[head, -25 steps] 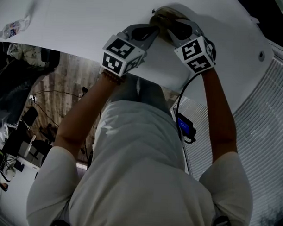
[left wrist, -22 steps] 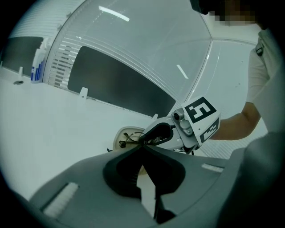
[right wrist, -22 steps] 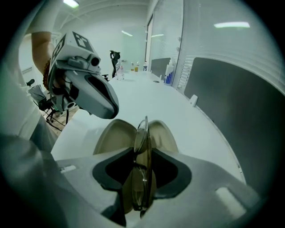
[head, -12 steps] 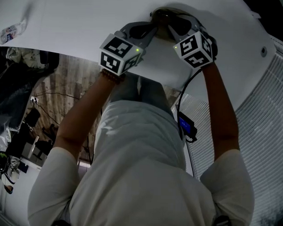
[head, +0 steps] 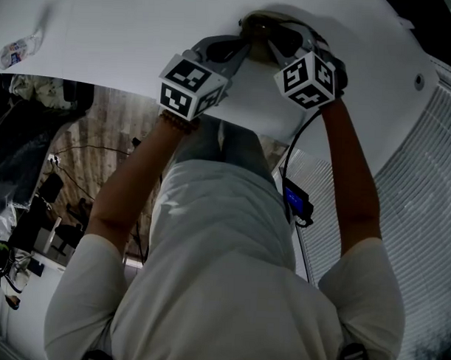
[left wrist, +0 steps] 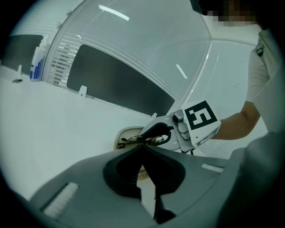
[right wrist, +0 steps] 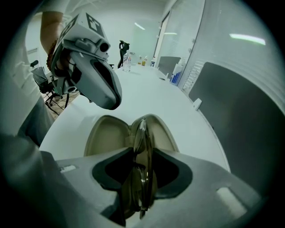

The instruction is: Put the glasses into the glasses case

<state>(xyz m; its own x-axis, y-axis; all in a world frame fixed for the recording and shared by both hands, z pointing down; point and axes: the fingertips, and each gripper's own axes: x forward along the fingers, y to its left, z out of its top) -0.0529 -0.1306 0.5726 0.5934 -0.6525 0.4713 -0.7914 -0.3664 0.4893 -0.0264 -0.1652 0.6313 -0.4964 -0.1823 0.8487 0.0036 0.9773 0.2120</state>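
Right gripper (right wrist: pixel 141 153) had its two jaws closed on the glasses (right wrist: pixel 140 129), and it pointed down at the big white table (head: pixel 105 31) that filled the top of the head view. On that table, at the top middle of the head view, lay the glasses case (right wrist: pixel 104 136). It was open like a shell, with two tan halves side by side. It sat in the middle of the right gripper view, just behind the glasses. The glasses stood on edge between the jaws, in the low middle of that view. One lens poked up past the jaw tips, in front of the line where the two halves met. They were not in the case yet. I think the glasses were light, thin and easy to break. The lenses looked smooth, so they could slip or get scratched. A soft hold on the frame looked best, not a hard squeeze on the glass. The case looked stiff, but light enough to slide if bumped. Left gripper (right wrist: pixel 113 98) hung in the upper left of that view, near the left half of the case. In its own view its jaw tips were together, and I could see nothing between them.
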